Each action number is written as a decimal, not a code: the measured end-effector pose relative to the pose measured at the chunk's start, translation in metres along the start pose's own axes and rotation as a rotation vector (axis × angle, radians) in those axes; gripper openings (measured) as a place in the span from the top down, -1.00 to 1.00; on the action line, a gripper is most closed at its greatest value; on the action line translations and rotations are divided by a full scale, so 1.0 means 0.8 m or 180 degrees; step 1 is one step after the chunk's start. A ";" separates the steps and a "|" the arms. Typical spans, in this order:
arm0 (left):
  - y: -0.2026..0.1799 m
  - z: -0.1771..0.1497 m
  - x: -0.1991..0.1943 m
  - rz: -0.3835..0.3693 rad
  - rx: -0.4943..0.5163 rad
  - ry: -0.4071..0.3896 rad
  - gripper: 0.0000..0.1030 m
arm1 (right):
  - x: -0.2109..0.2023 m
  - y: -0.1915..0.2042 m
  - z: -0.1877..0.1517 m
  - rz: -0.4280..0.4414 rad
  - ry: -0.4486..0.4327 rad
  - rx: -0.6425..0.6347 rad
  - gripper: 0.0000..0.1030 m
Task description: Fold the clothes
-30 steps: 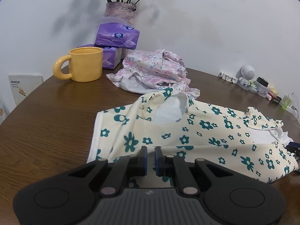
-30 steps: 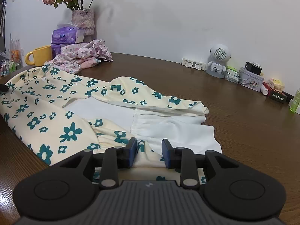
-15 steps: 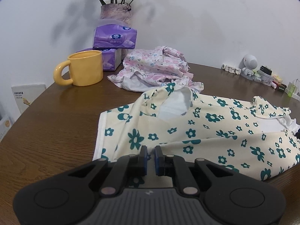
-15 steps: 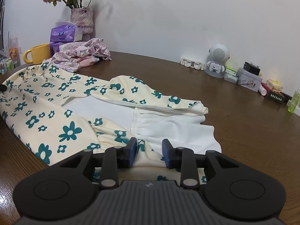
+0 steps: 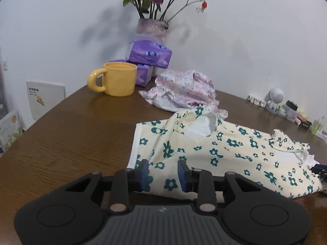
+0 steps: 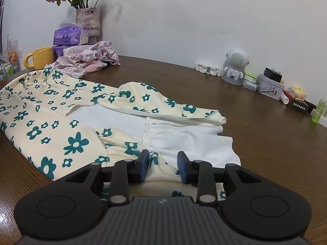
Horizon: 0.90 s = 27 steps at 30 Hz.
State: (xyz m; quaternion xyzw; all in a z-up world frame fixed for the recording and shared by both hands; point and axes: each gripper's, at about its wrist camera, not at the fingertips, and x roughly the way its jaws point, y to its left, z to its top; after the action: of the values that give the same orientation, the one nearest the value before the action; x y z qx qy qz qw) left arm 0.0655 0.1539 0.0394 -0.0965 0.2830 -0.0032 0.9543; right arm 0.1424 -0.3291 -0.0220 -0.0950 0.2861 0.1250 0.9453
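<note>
The cream dress with teal flowers (image 5: 224, 151) lies spread across the brown table (image 5: 71, 138), its long axis running left to right: neckline and shoulder at the left end, white ruffled hem (image 6: 190, 140) at the right. A second, pink floral garment (image 5: 184, 91) sits crumpled at the far side, near the yellow mug (image 5: 120, 79) and the purple tissue packs (image 5: 149, 55).

The left claw (image 5: 163, 172) hangs over the near left corner of the dress. Its jaws are opening, with cloth lying under the gap, and the pads do not appear to press on it. The right claw (image 6: 163, 166) hovers over the near edge at the hem end, jaws partly apart, with fabric bunched below and between them; whether the pads pinch that fabric cannot be told from this view.

The coming move turns on that layout, as I judge it: each claw sits at one end of the near long edge, so the dress stretches away from both toward the far side. The left claw is nearer the shoulder, the right nearer the hem. A fold would likely carry the near edge away, across the long axis.
</note>
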 end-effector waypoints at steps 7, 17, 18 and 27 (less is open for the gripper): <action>-0.001 -0.011 0.014 -0.0042 0.0067 0.0053 0.51 | 0.000 0.001 0.001 -0.0033 -0.0008 0.0032 0.37; 0.012 -0.020 0.025 -0.0084 -0.0006 0.0072 0.37 | 0.000 0.008 0.001 -0.0134 -0.0003 -0.0002 0.35; 0.012 -0.020 0.024 -0.0092 -0.0044 0.0057 0.26 | 0.000 0.008 0.001 -0.0140 -0.0003 -0.0005 0.33; -0.003 -0.016 0.001 -0.0061 -0.0197 -0.0189 -0.76 | -0.001 0.012 0.001 -0.0254 -0.0017 -0.0042 0.19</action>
State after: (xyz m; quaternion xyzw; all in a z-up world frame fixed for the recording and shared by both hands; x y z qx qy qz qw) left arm 0.0593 0.1495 0.0292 -0.1288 0.2536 -0.0007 0.9587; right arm 0.1396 -0.3201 -0.0220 -0.1122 0.2787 0.0893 0.9496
